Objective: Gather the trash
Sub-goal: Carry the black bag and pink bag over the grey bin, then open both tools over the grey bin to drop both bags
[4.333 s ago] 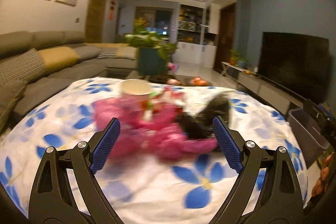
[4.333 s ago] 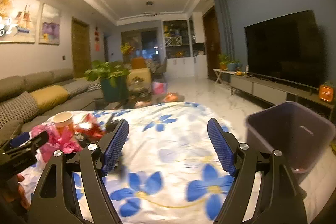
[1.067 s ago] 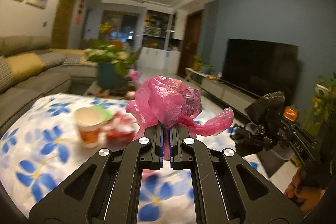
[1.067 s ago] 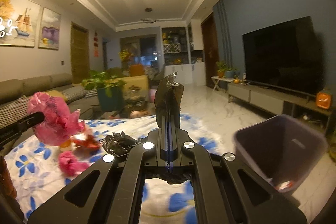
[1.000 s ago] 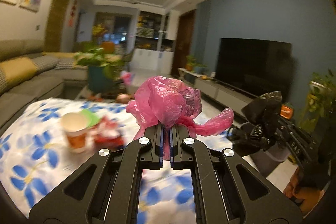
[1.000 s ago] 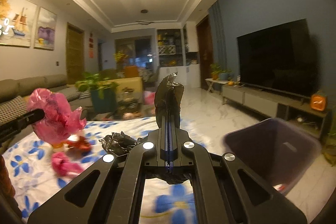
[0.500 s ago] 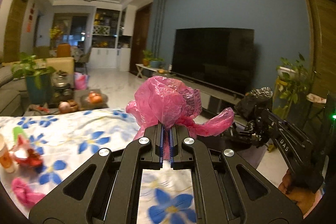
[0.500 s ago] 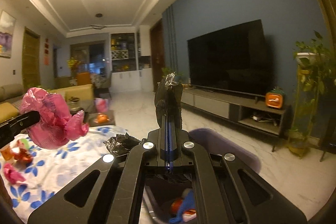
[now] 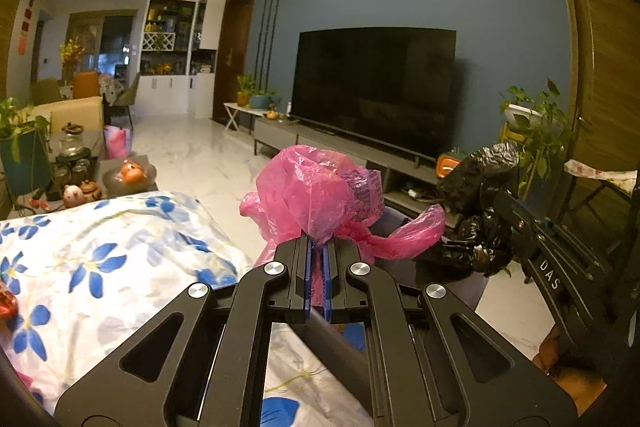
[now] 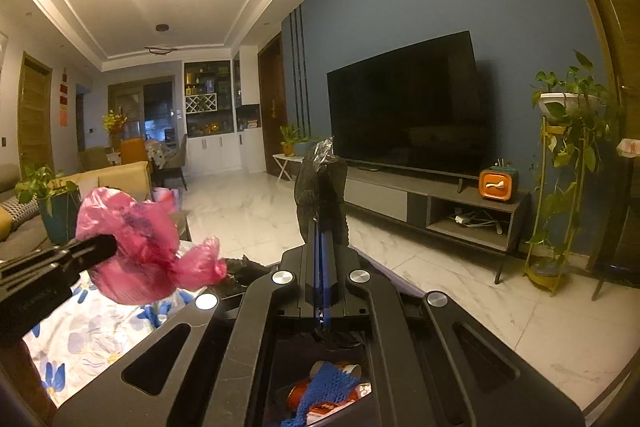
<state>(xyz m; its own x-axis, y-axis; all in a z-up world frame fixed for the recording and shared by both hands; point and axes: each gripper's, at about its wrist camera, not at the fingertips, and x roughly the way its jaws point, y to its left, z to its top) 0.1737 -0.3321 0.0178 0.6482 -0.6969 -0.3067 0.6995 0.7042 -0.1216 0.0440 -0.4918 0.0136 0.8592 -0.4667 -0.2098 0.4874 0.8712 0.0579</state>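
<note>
My left gripper is shut on a crumpled pink plastic bag, held in the air past the edge of the flowered tablecloth; the bag also shows in the right wrist view. My right gripper is shut on a crumpled black plastic bag, which shows at the right of the left wrist view. Below the right gripper is the grey trash bin, holding blue netting and a red wrapper. Both bags hang over or beside the bin.
The table with the blue-flowered cloth lies to the left, with red trash at its left edge. A TV stand and TV line the blue wall. A plant stand is at right. Marble floor lies beyond.
Both grippers went from open over the table to shut on the bags, lifted them, and swung right from the table toward the bin, which now sits under the right gripper.
</note>
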